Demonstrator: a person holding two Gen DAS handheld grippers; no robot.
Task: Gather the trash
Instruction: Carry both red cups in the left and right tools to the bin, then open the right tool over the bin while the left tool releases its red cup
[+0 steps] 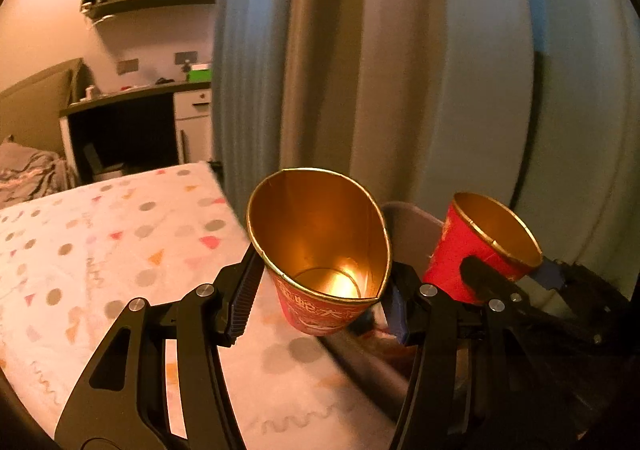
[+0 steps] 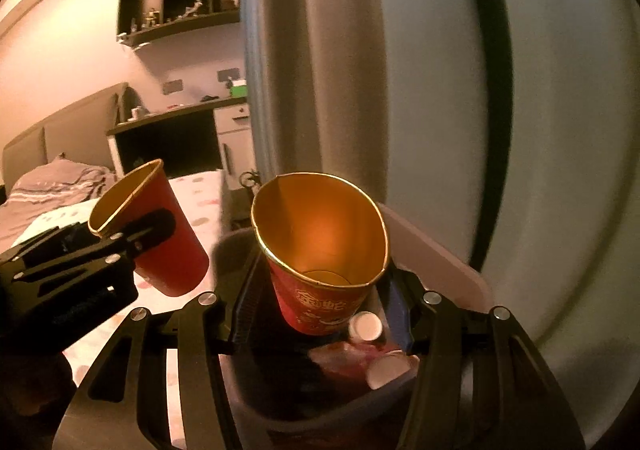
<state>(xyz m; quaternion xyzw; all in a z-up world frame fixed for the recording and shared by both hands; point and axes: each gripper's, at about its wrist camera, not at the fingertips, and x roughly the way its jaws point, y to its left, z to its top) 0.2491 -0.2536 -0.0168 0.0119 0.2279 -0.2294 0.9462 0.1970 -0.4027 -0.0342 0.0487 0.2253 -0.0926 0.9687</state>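
Both grippers (image 1: pixel 320 290) (image 2: pixel 320 302) are pinching light, crushable paper cups (image 1: pixel 320 246) (image 2: pixel 320 250) beneath their rims, squashing them oval; gentler wall grips are looking wiser

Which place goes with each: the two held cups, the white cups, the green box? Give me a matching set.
1 left cup
2 right cup
3 white cups
4 green box

A on the desk
B above the open bin
C lying inside the bin
D over the bed

Pairs: 1-D, 2-B, 3-C, 4-A
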